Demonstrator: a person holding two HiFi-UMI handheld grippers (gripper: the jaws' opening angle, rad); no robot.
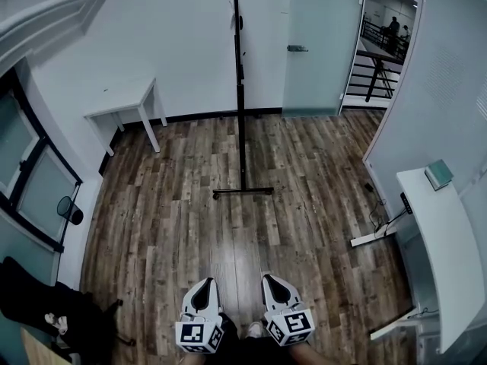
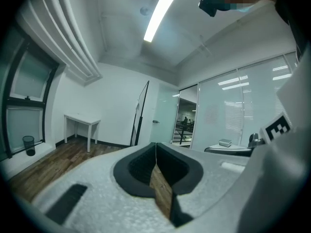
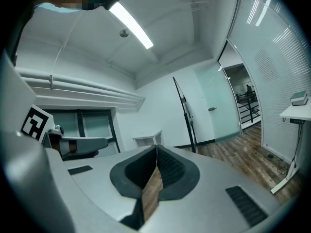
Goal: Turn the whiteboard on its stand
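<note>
- Office rm seen from above, steeply down: wood-plank floor (image 1: 304, 166), white walls.
- Low in frame, the left tongs (image 1: 203, 281) & the right tongs (image 1: 272, 278) sit side by side, near each other but apart. Tips point fwd toward the rm's middle. Each has a cube w/ square markers at its rear.
- Own view of the left tongs (image 2: 155, 145): jaws clenched together, tips meeting, nothing gripped.
- Own view of the right tongs (image 3: 156, 147): same, jaws clenched tip to tip, nothing gripped.
- The whiteboard (image 1: 238, 59) stands straight ahead, mid-rm, well apart from both tongs. It's edge-on to the head view, so it reads as a thin dark upright line.
- Its foot bar (image 1: 242, 192) lies crosswise on the floor.
- From the left tongs the whiteboard (image 2: 140, 115) shows as a dark leaning line, just left of the door. From the right tongs the whiteboard (image 3: 183, 113) looks the same.
- A small white surface (image 1: 125, 101) stands vs. the back wall, left of the whiteboard.
- A frosted glass door (image 1: 319, 44) is right of the whiteboard. Past it is an open doorway w/ railing & distant ppl (image 1: 396, 29).
- A long white surface (image 1: 445, 249) runs along the right edge. A small box (image 1: 438, 174) sits at its far end.
- Dark-framed windows line the left wall, w/ a black bin (image 1: 70, 210) by them.
- A ceiling strip light (image 2: 160, 13) is lit.
</note>
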